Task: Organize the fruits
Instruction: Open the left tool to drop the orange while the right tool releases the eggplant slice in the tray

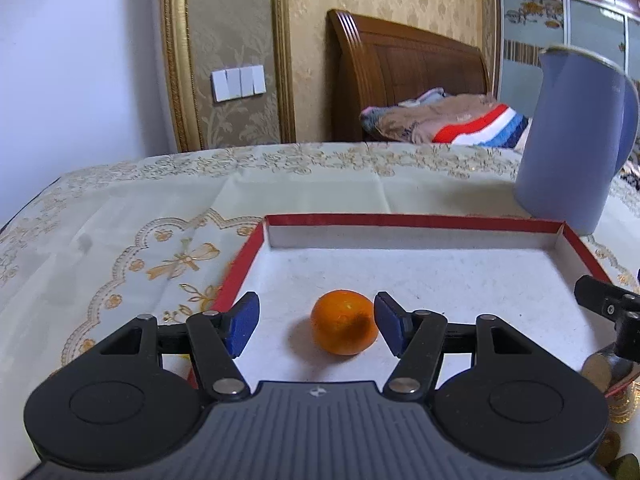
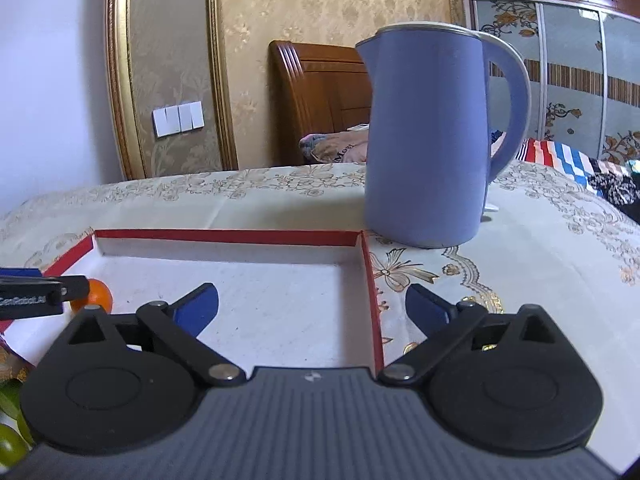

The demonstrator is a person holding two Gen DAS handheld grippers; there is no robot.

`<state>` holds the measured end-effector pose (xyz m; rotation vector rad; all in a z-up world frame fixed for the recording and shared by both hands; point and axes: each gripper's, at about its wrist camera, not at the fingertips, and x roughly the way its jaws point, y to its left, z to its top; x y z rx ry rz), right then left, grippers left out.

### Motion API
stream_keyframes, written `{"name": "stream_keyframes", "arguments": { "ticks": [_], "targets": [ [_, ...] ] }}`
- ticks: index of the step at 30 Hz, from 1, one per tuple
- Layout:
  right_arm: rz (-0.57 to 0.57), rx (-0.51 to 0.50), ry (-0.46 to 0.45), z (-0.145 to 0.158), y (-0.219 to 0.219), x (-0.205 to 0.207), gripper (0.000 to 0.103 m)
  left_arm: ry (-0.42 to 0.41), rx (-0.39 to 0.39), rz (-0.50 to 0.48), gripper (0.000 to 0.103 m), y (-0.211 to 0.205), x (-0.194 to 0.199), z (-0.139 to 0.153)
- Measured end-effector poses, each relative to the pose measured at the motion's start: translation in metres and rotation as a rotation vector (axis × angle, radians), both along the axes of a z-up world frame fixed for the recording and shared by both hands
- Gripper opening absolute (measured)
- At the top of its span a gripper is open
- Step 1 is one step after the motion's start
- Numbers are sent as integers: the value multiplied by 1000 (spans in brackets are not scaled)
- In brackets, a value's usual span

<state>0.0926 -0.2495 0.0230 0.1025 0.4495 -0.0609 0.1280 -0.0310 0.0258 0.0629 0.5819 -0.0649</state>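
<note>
Left gripper (image 1: 316,326) has its jaws spread, blue pads either side of the orange (image 1: 345,322) — the right pad looks like it's touching or just off the peel, the left pad (image 1: 242,328) sits well clear. So nothing's pinched. My read is it's either just set the fruit down or is about to take it; can't tell which from here. If it's a release, back straight out along the fingers so that near pad doesn't nudge the orange into a roll. If it's a grab, centre up first so both pads meet the peel together.

The orange sits between the pads, a bit toward the right one, on the white floor of the tray (image 1: 400,222).

Right gripper (image 2: 312,308) is spread wide too and holds nothing — its pads straddle the tray's right wall, kettle (image 2: 424,140) straight ahead past the tips. Some green fruit (image 2: 10,444) shows behind its left side, blurry.
</note>
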Motion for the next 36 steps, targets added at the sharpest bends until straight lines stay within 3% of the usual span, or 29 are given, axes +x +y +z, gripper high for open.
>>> {"name": "stream_keyframes", "arguments": {
  "ticks": [10, 19, 29, 33, 36],
  "targets": [
    [-44, -39, -80, 5, 2, -21, 100, -66, -2, 5, 63, 15, -47, 1],
    [-48, 48, -88, -1, -7, -58, 100, -41, -90, 6, 64, 53, -105, -4],
    [-79, 16, -115, -1, -7, -72, 100, -19, -29, -71, 64, 37, -151, -18],
    [-86, 18, -111, -2, -8, -76, 100, -10, 11, -84, 64, 26, -151, -24],
    [-90, 15, -120, -1, -8, -78, 100, 18, -1, -92, 64, 21, -146, -25]
  ]
}}
